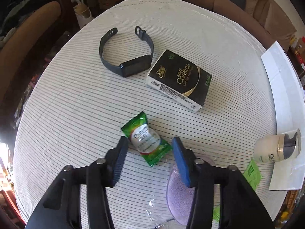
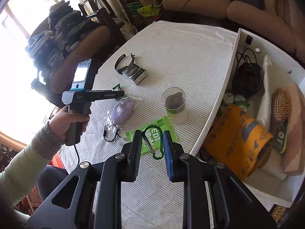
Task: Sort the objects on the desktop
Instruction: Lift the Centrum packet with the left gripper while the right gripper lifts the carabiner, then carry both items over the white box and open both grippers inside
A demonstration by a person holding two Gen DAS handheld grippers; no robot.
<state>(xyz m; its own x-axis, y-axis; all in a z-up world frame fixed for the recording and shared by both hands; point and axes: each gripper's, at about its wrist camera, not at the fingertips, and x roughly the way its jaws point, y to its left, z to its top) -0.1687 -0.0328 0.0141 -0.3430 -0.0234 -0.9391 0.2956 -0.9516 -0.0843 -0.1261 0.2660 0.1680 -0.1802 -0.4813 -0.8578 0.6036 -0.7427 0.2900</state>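
Note:
A green Centrum sachet lies on the striped tablecloth between the fingertips of my left gripper, which stands open around it. The left pad is at the sachet's edge, while the blue pad stays just clear of it. My right gripper is shut on a green carabiner, holding it above a green wipes packet. A black smart band and a black tissue pack lie further back on the table.
A cream jar stands near the white storage box, which holds an orange roll, a hairbrush and black cables. A bagged purple sponge lies by the person's hand. Chairs and a sofa surround the table.

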